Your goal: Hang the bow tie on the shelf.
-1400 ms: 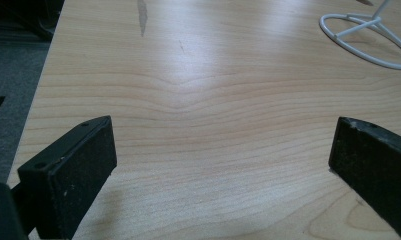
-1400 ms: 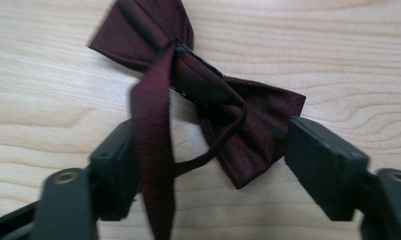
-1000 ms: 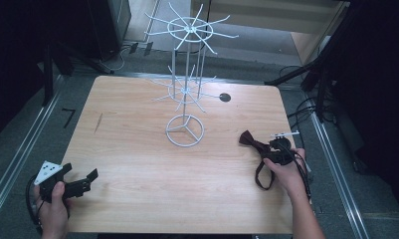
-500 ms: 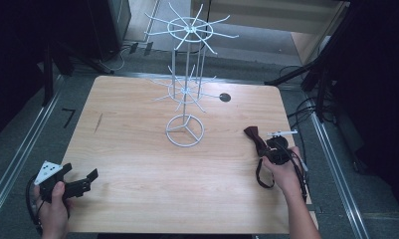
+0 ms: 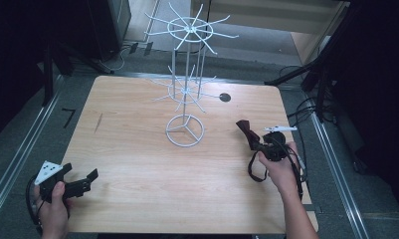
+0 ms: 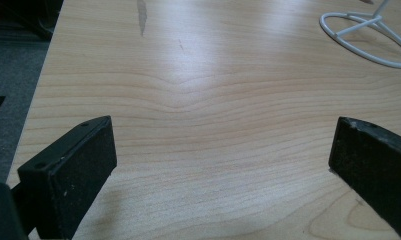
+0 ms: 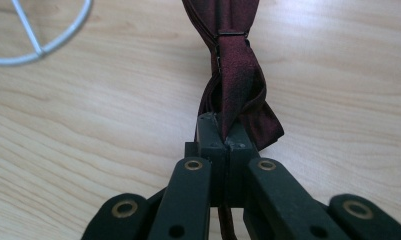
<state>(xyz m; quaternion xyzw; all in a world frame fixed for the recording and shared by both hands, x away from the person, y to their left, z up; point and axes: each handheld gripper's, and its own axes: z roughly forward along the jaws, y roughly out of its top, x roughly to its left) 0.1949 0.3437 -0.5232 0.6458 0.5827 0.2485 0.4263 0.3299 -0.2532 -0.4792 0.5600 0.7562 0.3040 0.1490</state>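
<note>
Pinching a dark red fabric bow tie (image 7: pixel 236 75) between its pressed-together black jaws, the right gripper (image 5: pixel 259 143) sits above the right part of the light wooden table (image 5: pixel 137 149), held by the person's right hand (image 5: pixel 279 167). In the right gripper view the bow tie's cloth bunches just ahead of the jaw tips, with a narrow dark clasp crossing it farther up. In the high view the bow tie (image 5: pixel 244 128) points toward the table's middle, and a dark strap loops down beside the hand.

A white wire display stand (image 5: pixel 185 130) with a round ring base rises near the table's centre, its thin arms fanning out in two tiers. A small black round mark (image 5: pixel 225 97) lies on the wood behind it.

At the near left corner, the left hand (image 5: pixel 52 209) holds the left gripper (image 5: pixel 85 181), whose jaws are spread wide over bare wood, a grey three-cornered plate (image 5: pixel 48 172) on top
</note>
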